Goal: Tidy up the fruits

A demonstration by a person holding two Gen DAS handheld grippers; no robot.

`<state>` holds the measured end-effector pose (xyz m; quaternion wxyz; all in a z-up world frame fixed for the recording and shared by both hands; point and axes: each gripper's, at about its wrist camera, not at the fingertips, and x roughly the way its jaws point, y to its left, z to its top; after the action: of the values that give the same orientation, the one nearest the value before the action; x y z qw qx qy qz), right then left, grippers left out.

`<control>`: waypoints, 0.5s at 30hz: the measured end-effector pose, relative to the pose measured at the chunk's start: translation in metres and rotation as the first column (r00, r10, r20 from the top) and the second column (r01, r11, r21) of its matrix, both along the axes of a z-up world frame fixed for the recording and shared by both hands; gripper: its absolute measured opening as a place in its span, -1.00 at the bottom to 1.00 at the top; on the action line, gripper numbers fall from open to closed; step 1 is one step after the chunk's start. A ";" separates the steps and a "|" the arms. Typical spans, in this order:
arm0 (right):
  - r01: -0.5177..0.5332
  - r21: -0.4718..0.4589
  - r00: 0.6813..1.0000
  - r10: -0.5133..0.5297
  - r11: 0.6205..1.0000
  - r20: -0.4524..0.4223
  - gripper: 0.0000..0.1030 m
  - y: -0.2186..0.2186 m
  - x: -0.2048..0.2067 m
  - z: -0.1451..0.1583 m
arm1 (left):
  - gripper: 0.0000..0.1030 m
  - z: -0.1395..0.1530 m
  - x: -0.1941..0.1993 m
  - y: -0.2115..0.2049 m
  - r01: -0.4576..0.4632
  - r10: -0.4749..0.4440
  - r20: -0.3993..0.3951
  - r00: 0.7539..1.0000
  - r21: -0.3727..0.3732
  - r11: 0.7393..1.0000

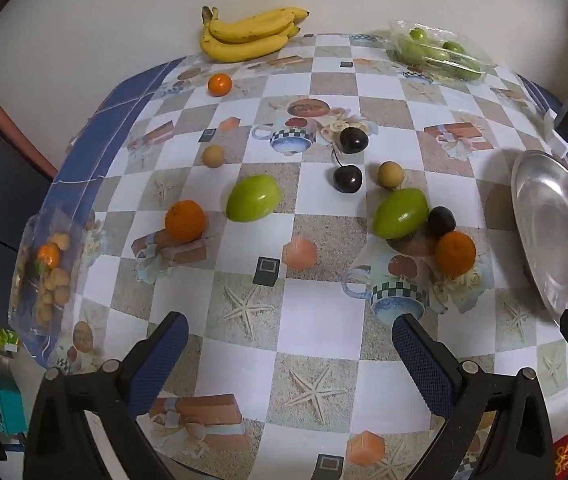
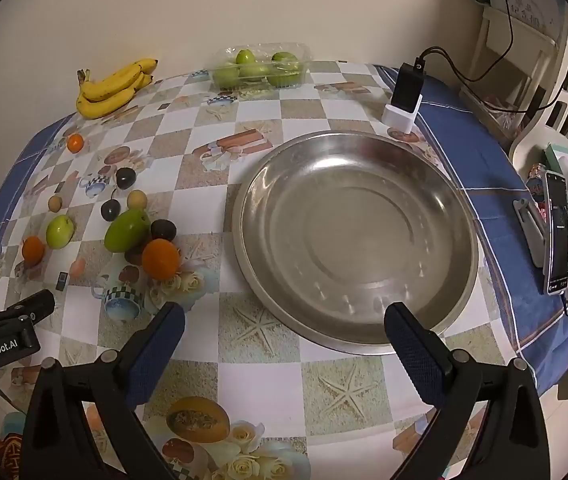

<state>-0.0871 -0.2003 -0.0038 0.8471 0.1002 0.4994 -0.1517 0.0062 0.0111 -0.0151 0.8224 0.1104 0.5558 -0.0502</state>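
Two grippers hang over the tabletop (image 1: 324, 332), each tilted steeply down. Left gripper (image 1: 290, 334): jaws wide apart, nothing between them. Right gripper (image 2: 284, 326): jaws likewise spread and empty, at the near rim of a bare steel plate (image 2: 358, 236). Loose fruit lies beyond the left gripper: an orange (image 1: 455, 253) touching a dark plum (image 1: 441, 221) and a green mango (image 1: 400, 213); a second orange (image 1: 185, 220) and green mango (image 1: 253, 198) further left. Mid-table: two dark cherries (image 1: 348, 179), two small tan fruits (image 1: 391, 175). Far edge: bananas (image 1: 249, 34) and a clear tray of green fruit (image 1: 436, 54).
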 end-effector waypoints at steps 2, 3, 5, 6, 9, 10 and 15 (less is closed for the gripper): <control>0.000 0.000 1.000 0.000 1.000 0.000 0.94 0.000 0.000 0.000 | 1.00 -0.001 -0.002 -0.004 -0.005 0.005 0.008 1.000 0.005 1.000; 0.000 -0.002 1.000 0.000 1.000 0.001 0.94 0.001 0.000 0.000 | 1.00 -0.001 -0.002 -0.005 -0.006 0.006 0.010 1.000 0.006 1.000; 0.000 -0.002 1.000 0.000 1.000 0.001 0.94 0.001 0.000 0.000 | 1.00 -0.001 -0.002 -0.005 -0.004 0.004 0.012 1.000 0.006 1.000; 0.000 -0.002 1.000 0.000 1.000 0.001 0.94 0.001 0.000 0.000 | 1.00 -0.001 -0.002 -0.005 -0.004 0.004 0.011 1.000 0.006 1.000; 0.000 -0.003 1.000 0.000 1.000 0.002 0.94 0.001 0.000 0.000 | 1.00 -0.001 -0.003 -0.006 -0.007 0.007 0.012 1.000 0.006 1.000; 0.000 -0.003 1.000 0.000 1.000 0.002 0.94 0.001 0.000 0.000 | 1.00 -0.002 -0.003 -0.006 -0.007 0.007 0.012 1.000 0.008 1.000; -0.003 -0.004 1.000 0.003 1.000 0.002 0.94 0.002 0.000 0.000 | 1.00 -0.002 -0.003 -0.006 -0.011 0.010 0.012 1.000 0.005 1.000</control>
<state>-0.0871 -0.1984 -0.0041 0.8480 0.0981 0.4983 -0.1515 0.0035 0.0055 -0.0171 0.8258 0.1097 0.5515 -0.0439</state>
